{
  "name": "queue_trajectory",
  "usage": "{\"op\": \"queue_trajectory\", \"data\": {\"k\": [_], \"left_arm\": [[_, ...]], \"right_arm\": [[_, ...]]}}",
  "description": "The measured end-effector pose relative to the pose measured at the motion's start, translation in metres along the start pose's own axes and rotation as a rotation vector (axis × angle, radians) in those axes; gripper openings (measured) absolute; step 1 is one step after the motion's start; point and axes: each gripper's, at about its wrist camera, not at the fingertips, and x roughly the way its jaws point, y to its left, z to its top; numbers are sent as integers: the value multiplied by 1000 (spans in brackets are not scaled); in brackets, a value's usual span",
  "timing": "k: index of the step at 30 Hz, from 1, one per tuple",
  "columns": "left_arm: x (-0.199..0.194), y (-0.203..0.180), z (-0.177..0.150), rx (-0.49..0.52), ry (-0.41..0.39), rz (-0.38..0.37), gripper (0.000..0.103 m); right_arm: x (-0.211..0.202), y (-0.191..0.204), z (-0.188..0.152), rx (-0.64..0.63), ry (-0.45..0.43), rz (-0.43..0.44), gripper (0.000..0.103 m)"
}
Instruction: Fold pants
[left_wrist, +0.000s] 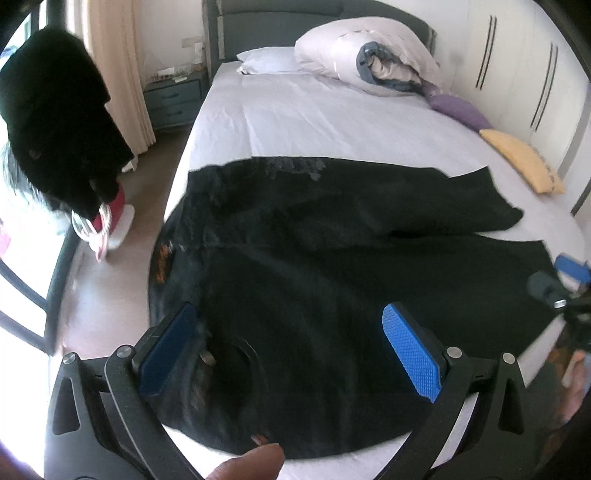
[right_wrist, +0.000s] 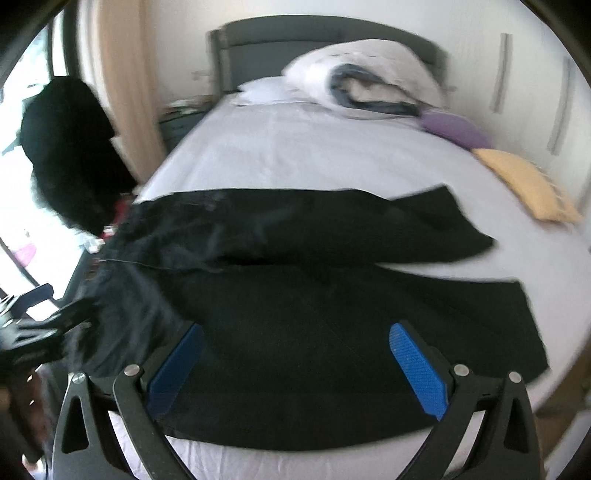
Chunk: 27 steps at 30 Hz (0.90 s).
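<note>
Black pants (left_wrist: 314, 266) lie spread flat across the near end of the bed (left_wrist: 295, 122), waist at the left edge, two legs running right. My left gripper (left_wrist: 291, 325) hovers open over the waist and seat area, its blue pads wide apart with only cloth below them. A fingertip shows at the bottom of the left wrist view. In the right wrist view the same pants (right_wrist: 314, 295) fill the middle, and my right gripper (right_wrist: 295, 343) is open above the nearer leg. The other gripper (right_wrist: 40, 328) appears at the left edge by the waist.
White pillows and a rolled duvet (left_wrist: 369, 55) lie at the headboard. A purple cushion (left_wrist: 458, 109) and a yellow cushion (left_wrist: 521, 158) sit along the right side. A dark garment (left_wrist: 55, 122) hangs at the left near a window; a nightstand (left_wrist: 173, 99) stands beside the bed.
</note>
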Motion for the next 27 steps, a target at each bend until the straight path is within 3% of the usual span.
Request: {"op": "queue_trajectory", "data": {"k": [3,5,8,10,13,17,22,24,27], "left_arm": [[18,7,25,72,0,33,103],[35,18,48,86,47,-6,103],[60,39,94,127,24,-34,103],[82,47,125,212,23,-69,103],[121,55,166,326,83,-151,103],[177,64,210,421,174,-251,103],[237,79,231,445,287,-333,102],[258,79,229,482,347,-360,100],[283,79,221,568,418,-363,88]], "right_arm": [[10,-6,25,-100,-15,140,103],[18,-9,46,-202,-28,228,103],[36,-8,85,-377,-13,332,103],[56,-10,112,-461,39,403,102],[93,-7,152,-551,146,502,93],[148,-8,197,-583,208,583,83],[211,-1,231,-579,246,632,81],[232,5,233,-602,282,666,74],[274,20,229,-654,378,695,67]]}}
